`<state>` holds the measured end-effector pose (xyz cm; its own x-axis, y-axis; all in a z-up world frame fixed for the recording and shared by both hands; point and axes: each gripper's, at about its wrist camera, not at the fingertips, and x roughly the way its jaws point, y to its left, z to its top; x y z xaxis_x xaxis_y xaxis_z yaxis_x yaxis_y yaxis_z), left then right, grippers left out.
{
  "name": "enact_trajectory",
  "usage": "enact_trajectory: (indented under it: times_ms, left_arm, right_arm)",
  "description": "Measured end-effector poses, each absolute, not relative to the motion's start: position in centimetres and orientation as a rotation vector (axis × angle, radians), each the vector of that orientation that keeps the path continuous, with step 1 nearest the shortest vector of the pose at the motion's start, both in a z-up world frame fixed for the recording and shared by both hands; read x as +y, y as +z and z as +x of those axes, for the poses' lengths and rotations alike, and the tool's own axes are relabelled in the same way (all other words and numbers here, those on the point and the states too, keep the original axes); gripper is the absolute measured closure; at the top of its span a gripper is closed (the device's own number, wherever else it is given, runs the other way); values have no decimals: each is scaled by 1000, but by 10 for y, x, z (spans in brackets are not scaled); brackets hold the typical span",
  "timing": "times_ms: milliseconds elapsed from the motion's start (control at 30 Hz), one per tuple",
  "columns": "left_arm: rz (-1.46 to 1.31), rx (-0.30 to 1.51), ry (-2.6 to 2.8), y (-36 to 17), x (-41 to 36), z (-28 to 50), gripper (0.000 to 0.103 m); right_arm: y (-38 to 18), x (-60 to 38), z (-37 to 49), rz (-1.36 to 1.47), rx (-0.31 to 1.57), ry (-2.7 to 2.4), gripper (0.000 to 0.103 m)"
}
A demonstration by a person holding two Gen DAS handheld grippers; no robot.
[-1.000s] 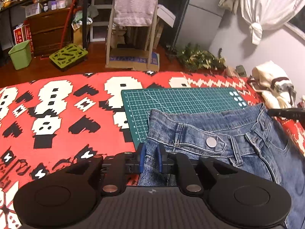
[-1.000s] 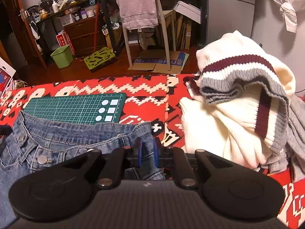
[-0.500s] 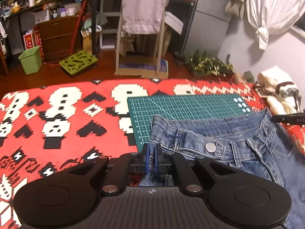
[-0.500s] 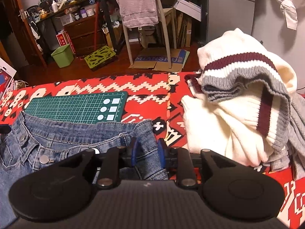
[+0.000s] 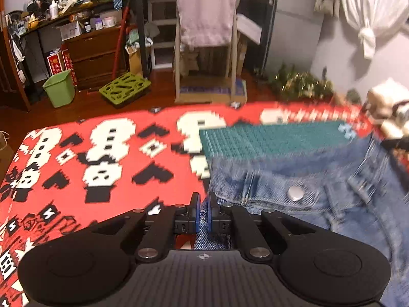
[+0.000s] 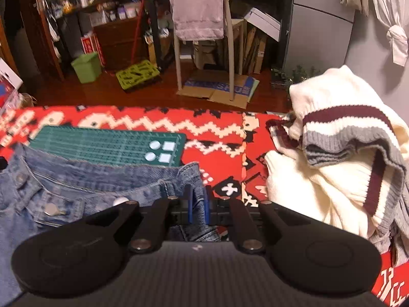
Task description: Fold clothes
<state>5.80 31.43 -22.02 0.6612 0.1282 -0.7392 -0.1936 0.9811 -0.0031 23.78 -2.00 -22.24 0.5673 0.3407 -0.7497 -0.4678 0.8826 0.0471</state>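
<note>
Blue jeans (image 5: 319,199) lie with the waistband across a red patterned cloth, silver button up. My left gripper (image 5: 203,204) is shut on the left end of the waistband, denim pinched between its blue pads. In the right wrist view the jeans (image 6: 76,192) stretch off to the left, and my right gripper (image 6: 198,202) is shut on the waistband's right corner, with a fold of denim between its fingers. The left wrist view is blurred by motion.
A green cutting mat (image 6: 107,145) lies under the far edge of the jeans on the red patterned cloth (image 5: 102,153). A cream sweater (image 6: 345,158) with maroon and grey stripes is piled to the right. A chair (image 6: 202,25) draped with a towel stands beyond the surface.
The right gripper's fingers have closed onto the waistband corner after standing wider half a second ago. Both grippers have risen, and the waistband comes up with them.
</note>
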Motion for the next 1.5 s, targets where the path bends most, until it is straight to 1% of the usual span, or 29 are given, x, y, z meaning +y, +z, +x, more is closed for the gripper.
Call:
enact_trajectory:
  times_ms: [100,133,167,233,400,467,567,800,900,967,1000,1100,1133,1167,1233,1267,1300,1333,1367,1433,1500]
  left_arm:
    - [-96,820,188,-218,317,56,94]
    - [-110,816,190,-217,319,54,91]
    - [-129,812,193,-215,323,54,87]
    - [-179,797,196,-212,331,55,86]
    - [-225,769,163,-204,335,68,86]
    - [-190,803,132,-209,328,79,97]
    - [-112,819,135,-215,318,92,96]
    - [-124,828,134,-218,323,106,94]
    - [-147,822,139,-210,326,106,94]
    - [-187,793,144,-199,333,100,94]
    - [-212,779,143,-194,336,97,94]
    - [-256,753,141,-176,343,81,94]
    - [-262,750,140,-171,344,74,87]
    - [-267,749,138,-167,343,67,78]
    - [-278,747,124,-159,340,50,69]
    - [-271,746,123,-156,337,41,69]
    - [-261,745,124,-154,332,32,67]
    - [-254,746,127,-153,328,23,62]
    - [-249,748,129,-152,323,15,60]
    - [-254,755,126,-153,311,-2,58]
    - [-256,763,122,-154,299,-18,51]
  right_arm:
    - [-221,-29,241,-89,857,466,92]
    - [-219,-31,242,-71,855,465,91]
    - [-218,-33,242,-69,844,469,91]
    - [-216,-33,245,-66,836,474,89]
    - [-220,-20,259,-89,862,484,89]
    - [-225,-14,262,-112,866,473,89]
    - [-224,-10,268,-103,868,461,90]
    - [-220,-5,279,-75,884,425,89]
    - [-209,-3,278,-77,870,432,86]
    - [-197,-4,271,-73,849,457,74]
    - [-190,-5,266,-72,837,473,66]
    - [-169,-10,246,-84,801,512,58]
    - [-163,-12,238,-89,788,524,52]
    - [-157,-15,229,-91,775,532,48]
    - [-147,-24,209,-95,752,547,32]
    - [-143,-27,198,-99,743,555,28]
    - [-140,-30,187,-106,736,563,21]
    - [-138,-33,175,-113,731,569,15]
    - [-136,-35,163,-121,727,576,12]
    - [-135,-40,140,-131,721,585,2]
    - [-137,-46,116,-135,717,591,1]
